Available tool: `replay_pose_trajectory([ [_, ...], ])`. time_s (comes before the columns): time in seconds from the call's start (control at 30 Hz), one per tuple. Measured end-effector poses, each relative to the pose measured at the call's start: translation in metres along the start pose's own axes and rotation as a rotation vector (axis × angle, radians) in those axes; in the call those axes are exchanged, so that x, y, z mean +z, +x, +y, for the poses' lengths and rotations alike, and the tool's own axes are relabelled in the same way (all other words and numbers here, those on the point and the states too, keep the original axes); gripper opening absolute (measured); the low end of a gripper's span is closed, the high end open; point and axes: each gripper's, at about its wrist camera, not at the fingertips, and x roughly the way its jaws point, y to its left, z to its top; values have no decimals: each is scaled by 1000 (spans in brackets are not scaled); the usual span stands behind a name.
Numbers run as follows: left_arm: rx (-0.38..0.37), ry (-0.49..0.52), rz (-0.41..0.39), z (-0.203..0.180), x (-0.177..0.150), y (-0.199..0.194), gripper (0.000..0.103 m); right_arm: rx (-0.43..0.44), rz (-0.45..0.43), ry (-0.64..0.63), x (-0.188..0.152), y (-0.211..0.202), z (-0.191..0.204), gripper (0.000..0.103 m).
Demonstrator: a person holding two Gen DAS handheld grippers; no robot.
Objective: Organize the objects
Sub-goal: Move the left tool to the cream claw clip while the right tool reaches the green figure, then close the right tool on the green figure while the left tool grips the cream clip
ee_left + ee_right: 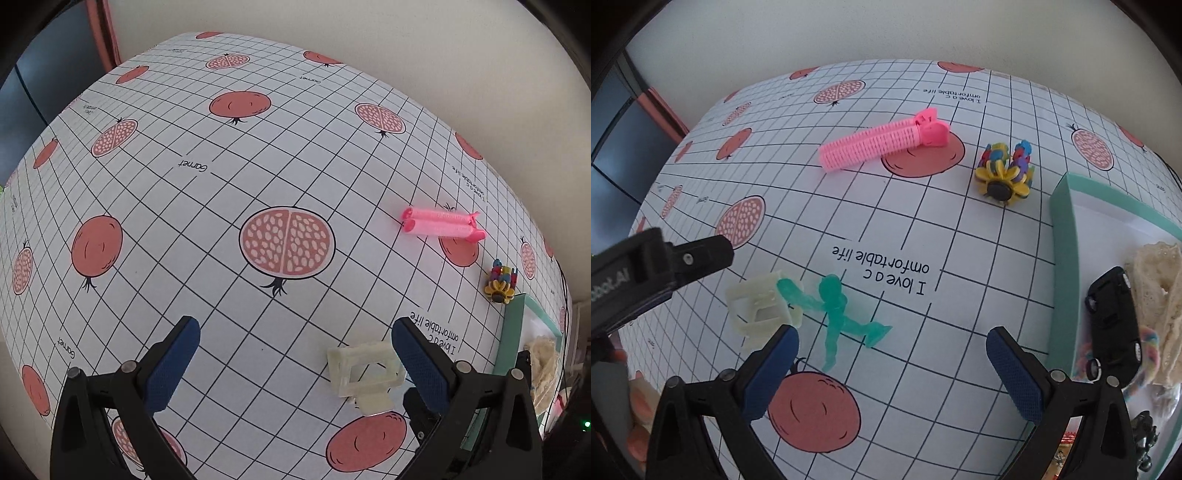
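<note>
Both claws — left claw (295,365) and right claw (892,373) — gape empty; close carelessly and you nudge the green figure (842,317) against the pale clip (762,308), fouling either grasp

We note both grippers, left gripper (295,363) and right gripper (892,373), share black angular arms, silver rivets and blue textured pads (770,373); white lettering marks one housing.

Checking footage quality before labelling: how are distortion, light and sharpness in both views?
Left wrist: strong fisheye bends the grid cloth; soft even light, faint shadows, sharp. Right wrist: same bulge, dark vignette corners; green figure and pink clip crisp, no glare.
</note>
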Motion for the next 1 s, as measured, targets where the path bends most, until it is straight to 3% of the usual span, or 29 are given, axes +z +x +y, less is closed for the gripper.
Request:
replay_pose_trajectory([
  [0.5,-33,-4,28,-3,-2,4,103,45,-36,-24,5,-6,2,70],
  [0.57,-35,-3,28,-5,-3,4,103,65,-28,-30,4,-6,5,59],
  [0.77,-38,-6,27,-6,-4,2,103,95,-10,-84,2,-4,19,40],
  [1.0,-46,-6,30,-7,-4,0,103,90,-10,-116,1,-1,29,36],
])
